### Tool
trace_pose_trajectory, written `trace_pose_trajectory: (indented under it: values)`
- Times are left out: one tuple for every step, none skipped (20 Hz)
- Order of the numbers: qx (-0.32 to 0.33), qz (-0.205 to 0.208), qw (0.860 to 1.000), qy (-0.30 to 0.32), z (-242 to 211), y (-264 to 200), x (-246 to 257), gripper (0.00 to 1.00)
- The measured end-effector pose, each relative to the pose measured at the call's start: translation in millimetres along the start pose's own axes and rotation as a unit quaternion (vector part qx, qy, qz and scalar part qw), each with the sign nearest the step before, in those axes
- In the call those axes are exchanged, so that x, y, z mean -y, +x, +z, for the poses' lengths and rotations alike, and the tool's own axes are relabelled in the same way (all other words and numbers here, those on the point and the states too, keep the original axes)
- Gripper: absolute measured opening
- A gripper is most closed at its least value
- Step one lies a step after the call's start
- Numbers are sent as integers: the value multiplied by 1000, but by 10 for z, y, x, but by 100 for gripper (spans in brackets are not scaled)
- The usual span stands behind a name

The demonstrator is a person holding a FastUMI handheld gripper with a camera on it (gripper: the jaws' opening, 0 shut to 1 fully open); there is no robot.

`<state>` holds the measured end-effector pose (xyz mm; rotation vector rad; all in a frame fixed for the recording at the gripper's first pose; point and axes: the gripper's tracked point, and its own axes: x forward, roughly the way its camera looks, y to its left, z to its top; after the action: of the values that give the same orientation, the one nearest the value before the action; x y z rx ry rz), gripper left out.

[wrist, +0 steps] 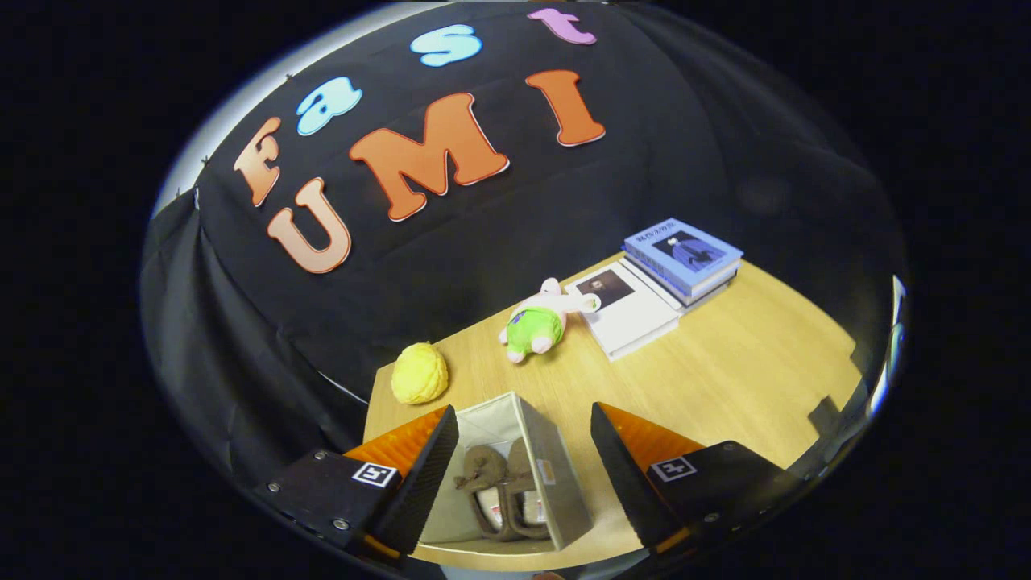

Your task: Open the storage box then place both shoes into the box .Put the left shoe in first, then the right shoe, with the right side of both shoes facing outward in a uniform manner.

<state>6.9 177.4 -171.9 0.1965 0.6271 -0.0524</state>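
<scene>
Hand-held gripper released, fingers wide apart, nothing between the pads, hovering above the counter and looking down at it. Box directly below and just ahead, in the gap between the two fingers, at about 12 o'clock from the fingertips and very near. Open at the top, no lid on it. Long axis of the box running from 6 o'clock to 12 o'clock, almost in line with the fingers, leaning slightly toward 11.

Inside the box, two shoes, side by side and touching, lying along the same axis as the box. Toes toward 12 o'clock, openings toward 6 o'clock, as far as can be told. Left finger partly covering the left wall of the box; right finger just beside the right wall, not touching it. Cannot tell which shoe is the left one, nor which side faces outward.

Judging from this, both shoes already placed and the task near its end; for any next move, only a lift straight up and back toward 6 o'clock needed, with care not to hit the box wall.

Further on the counter, well apart from the box: yellow ball at 11 o'clock, plush toy at 12 o'clock, books at 1 o'clock.
</scene>
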Motion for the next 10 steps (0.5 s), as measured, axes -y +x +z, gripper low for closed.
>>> trace_pose_trajectory:
  values:
    - [15,-12,1000,-23,129,-42,104,99]
    - [30,-24,998,-42,280,-65,198,98]
    - [40,-29,997,-53,396,-109,262,98]
    - [49,-24,997,-58,493,-162,281,98]
    - [58,-17,996,-61,612,-212,288,98]
    - [69,-13,995,-64,736,-256,312,98]
    - [80,-14,994,-70,841,-308,352,98]
    - [90,-16,993,-77,928,-347,392,98]
    - [100,-20,991,-88,1011,-396,442,98]
    - [111,-25,988,-100,1084,-441,473,98]
